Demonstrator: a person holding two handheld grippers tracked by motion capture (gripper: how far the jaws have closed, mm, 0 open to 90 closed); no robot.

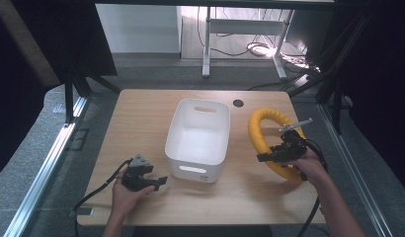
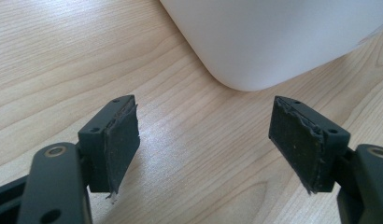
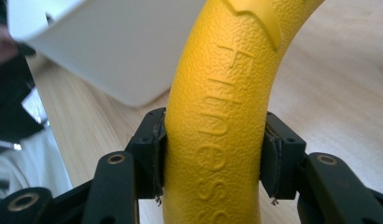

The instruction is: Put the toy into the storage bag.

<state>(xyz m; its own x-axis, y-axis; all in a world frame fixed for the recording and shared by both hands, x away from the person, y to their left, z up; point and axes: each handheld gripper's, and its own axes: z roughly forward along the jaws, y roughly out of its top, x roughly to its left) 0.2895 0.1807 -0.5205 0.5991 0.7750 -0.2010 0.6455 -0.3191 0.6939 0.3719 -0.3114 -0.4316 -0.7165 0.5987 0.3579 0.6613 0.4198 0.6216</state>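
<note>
A yellow ring (image 1: 260, 129) with raised lettering lies at the right of the wooden table (image 1: 141, 118), beside a white plastic bin (image 1: 198, 133). My right gripper (image 1: 266, 156) is shut on the yellow ring (image 3: 217, 116); both pads press its sides in the right gripper view. My left gripper (image 1: 161, 181) rests low near the table's front left, close to the bin's near corner. In the left gripper view its jaws stand wide apart with bare wood between them, so the left gripper (image 2: 203, 140) is open, and the bin's rounded corner (image 2: 273, 42) lies just ahead.
The bin has handle slots in its near and far walls, and its inside looks bare. A dark round grommet (image 1: 238, 103) is set in the table's far edge. Metal frame rails and black curtains flank the table; a desk frame with cables stands behind.
</note>
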